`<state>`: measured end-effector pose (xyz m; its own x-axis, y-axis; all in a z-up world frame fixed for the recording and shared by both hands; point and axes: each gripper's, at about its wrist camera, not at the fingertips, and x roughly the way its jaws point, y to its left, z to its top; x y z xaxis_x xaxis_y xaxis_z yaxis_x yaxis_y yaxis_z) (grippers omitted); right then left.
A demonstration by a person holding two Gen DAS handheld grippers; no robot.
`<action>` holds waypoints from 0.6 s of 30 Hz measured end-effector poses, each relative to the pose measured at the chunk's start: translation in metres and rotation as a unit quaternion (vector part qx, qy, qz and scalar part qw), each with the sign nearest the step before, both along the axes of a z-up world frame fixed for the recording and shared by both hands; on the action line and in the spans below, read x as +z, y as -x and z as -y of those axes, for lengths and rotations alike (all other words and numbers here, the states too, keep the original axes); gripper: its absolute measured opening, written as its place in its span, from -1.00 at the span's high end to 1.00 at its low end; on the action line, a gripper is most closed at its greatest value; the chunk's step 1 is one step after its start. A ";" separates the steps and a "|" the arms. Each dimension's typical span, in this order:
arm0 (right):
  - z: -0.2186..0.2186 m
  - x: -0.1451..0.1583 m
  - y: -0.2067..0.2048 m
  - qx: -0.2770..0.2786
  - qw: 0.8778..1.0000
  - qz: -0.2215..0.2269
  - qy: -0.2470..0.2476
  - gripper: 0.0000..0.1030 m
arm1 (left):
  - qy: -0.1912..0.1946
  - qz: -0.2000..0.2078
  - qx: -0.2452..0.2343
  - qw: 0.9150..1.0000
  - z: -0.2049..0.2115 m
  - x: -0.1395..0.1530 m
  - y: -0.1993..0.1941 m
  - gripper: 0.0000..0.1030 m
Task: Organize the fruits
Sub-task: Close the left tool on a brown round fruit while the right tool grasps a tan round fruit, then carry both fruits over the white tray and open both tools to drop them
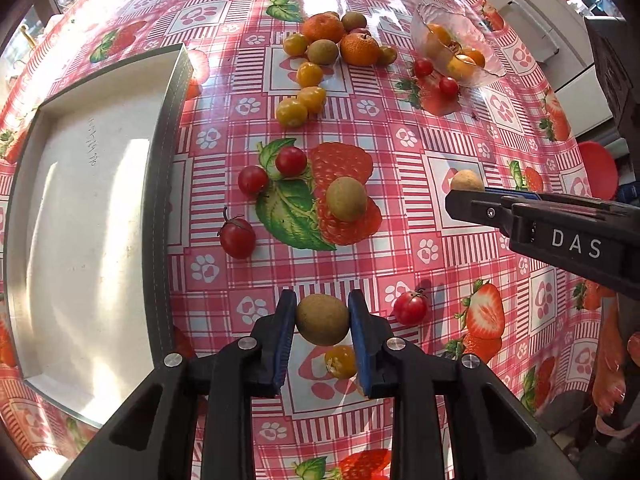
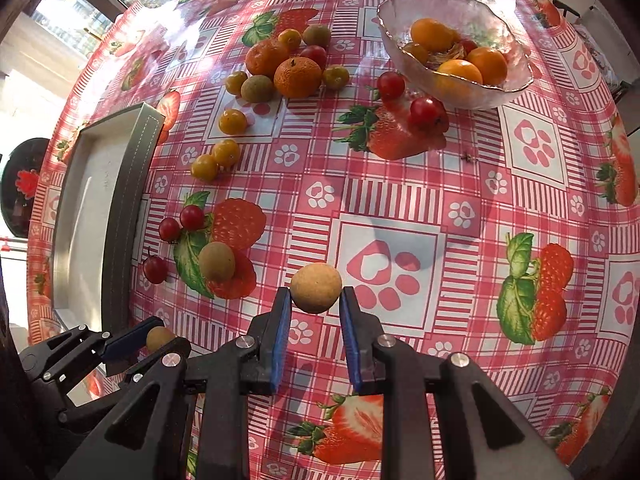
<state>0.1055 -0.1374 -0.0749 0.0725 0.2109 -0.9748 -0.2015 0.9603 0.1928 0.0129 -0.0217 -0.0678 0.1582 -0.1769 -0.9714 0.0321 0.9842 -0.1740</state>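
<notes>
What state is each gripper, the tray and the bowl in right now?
left gripper: shut on a brown round fruit.
right gripper: shut on a tan round fruit.
white tray: on the table, nothing in the part that shows.
glass bowl: upright, holding several orange fruits.
loose fruits: scattered on the tablecloth, not yet sorted.
</notes>
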 end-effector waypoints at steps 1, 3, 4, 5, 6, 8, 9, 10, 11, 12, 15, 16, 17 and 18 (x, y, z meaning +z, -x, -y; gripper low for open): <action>0.000 0.002 0.003 -0.002 1.000 -0.001 -0.002 0.49 | 0.006 0.003 -0.002 1.000 -0.003 0.007 -0.001 0.45; 0.000 0.010 0.013 -0.004 1.000 -0.002 -0.008 0.49 | 0.009 0.011 -0.002 1.000 -0.009 0.017 0.002 0.45; -0.003 0.014 0.015 -0.003 1.000 -0.002 -0.010 0.49 | 0.009 0.015 -0.001 1.000 -0.012 0.022 0.004 0.45; 0.001 0.019 0.023 -0.002 1.000 -0.003 -0.014 0.49 | 0.008 0.019 0.000 1.000 -0.016 0.027 0.006 0.45; -0.001 0.023 0.027 0.001 1.000 -0.003 -0.017 0.49 | 0.008 0.024 0.002 1.000 -0.023 0.034 0.011 0.45; -0.003 0.033 0.036 0.006 1.000 -0.004 -0.023 0.49 | 0.003 0.030 0.009 1.000 -0.035 0.043 0.013 0.45; -0.007 0.036 0.040 0.009 1.000 -0.005 -0.026 0.49 | -0.004 0.032 0.014 0.999 -0.041 0.044 0.014 0.45; -0.016 0.038 0.042 0.013 0.999 -0.006 -0.029 0.49 | -0.010 0.033 0.019 0.999 -0.049 0.046 0.015 0.45; -0.024 0.040 0.044 0.019 0.999 -0.007 -0.031 0.49 | -0.015 0.034 0.026 0.999 -0.057 0.048 0.016 0.45; -0.033 0.042 0.046 0.026 0.999 -0.007 -0.033 0.49 | -0.019 0.035 0.033 0.999 -0.067 0.049 0.017 0.45; -0.066 0.044 0.047 0.052 0.998 -0.009 -0.038 0.49 | -0.032 0.030 0.061 0.997 -0.101 0.047 0.023 0.45; -0.077 0.045 0.048 0.061 0.997 -0.009 -0.040 0.49 | -0.036 0.029 0.070 0.996 -0.113 0.046 0.025 0.45; -0.087 0.046 0.050 0.071 0.997 -0.010 -0.042 0.49 | -0.041 0.027 0.079 0.996 -0.124 0.044 0.027 0.45; -0.099 0.045 0.051 0.079 0.996 -0.011 -0.044 0.49 | -0.046 0.026 0.087 0.995 -0.134 0.042 0.029 0.45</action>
<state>0.0546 -0.0387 -0.0298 0.0100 0.3027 -0.9530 -0.3442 0.8959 0.2809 -0.0159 0.1123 -0.0254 0.2290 -0.0541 -0.9719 -0.1335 0.9873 -0.0864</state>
